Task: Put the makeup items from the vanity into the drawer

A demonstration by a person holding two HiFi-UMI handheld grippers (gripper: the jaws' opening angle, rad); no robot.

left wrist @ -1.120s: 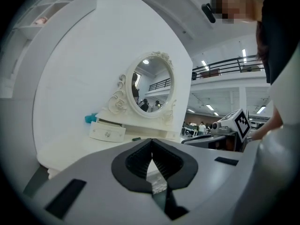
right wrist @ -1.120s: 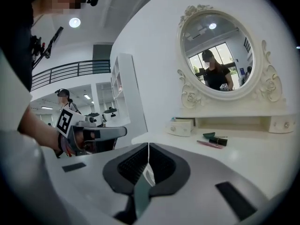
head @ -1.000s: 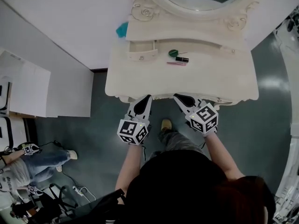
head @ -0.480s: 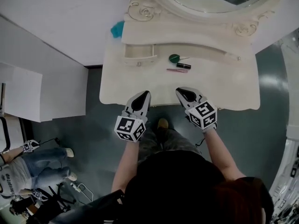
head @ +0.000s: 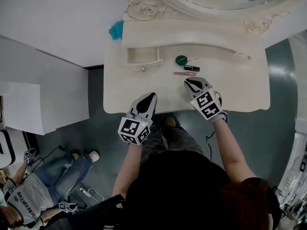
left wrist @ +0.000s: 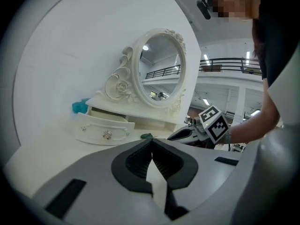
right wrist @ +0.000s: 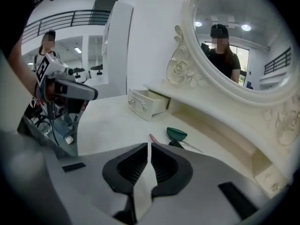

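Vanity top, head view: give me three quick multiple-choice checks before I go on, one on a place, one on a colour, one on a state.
1. Where does the small drawer sit relative to the black tube?
A) to its right
B) to its left
C) under the tabletop

2. What colour is the round item?
A) red
B) yellow
C) green

3. How is the right gripper?
A) shut and empty
B) shut on a bottle
C) wide open

Answers:
1 B: in the head view the drawer lies toward the left and the tube toward the middle.
2 C: it shows green in the head view and in the right gripper view.
3 A: its own view shows the jaws together with nothing between them.
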